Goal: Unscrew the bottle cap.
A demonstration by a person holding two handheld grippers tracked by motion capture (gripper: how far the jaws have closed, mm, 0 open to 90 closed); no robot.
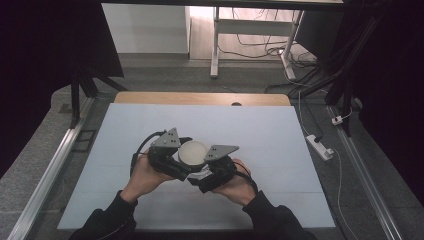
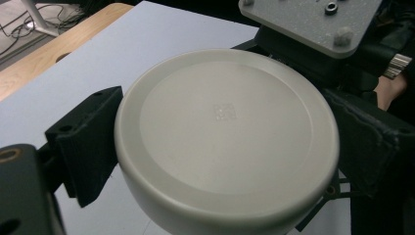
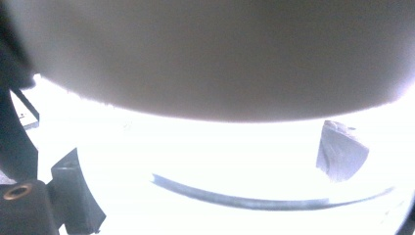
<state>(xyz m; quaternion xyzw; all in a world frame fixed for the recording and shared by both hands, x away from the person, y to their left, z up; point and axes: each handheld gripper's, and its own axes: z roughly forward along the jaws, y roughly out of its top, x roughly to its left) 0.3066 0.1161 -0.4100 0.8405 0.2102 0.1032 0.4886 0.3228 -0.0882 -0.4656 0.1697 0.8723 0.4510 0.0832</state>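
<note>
A round white lid (image 1: 194, 150) is above the middle of the white table (image 1: 250, 130). My left gripper (image 1: 188, 156) is shut on it. In the left gripper view the lid (image 2: 225, 122) sits top up between the two black jaws, which press on its rim from either side. My right gripper (image 1: 202, 175) reaches in just below the lid from the right. In the glare-washed right gripper view the lid's dark underside (image 3: 210, 54) is at the top, and a clear container (image 3: 235, 198) with a curved edge sits between that gripper's (image 3: 208, 176) jaws.
Both hands meet at the near middle of the table. A wooden strip (image 1: 200, 98) runs along its far edge. A white power strip (image 1: 320, 147) and cables lie on the floor to the right. White desk legs (image 1: 215, 45) stand beyond.
</note>
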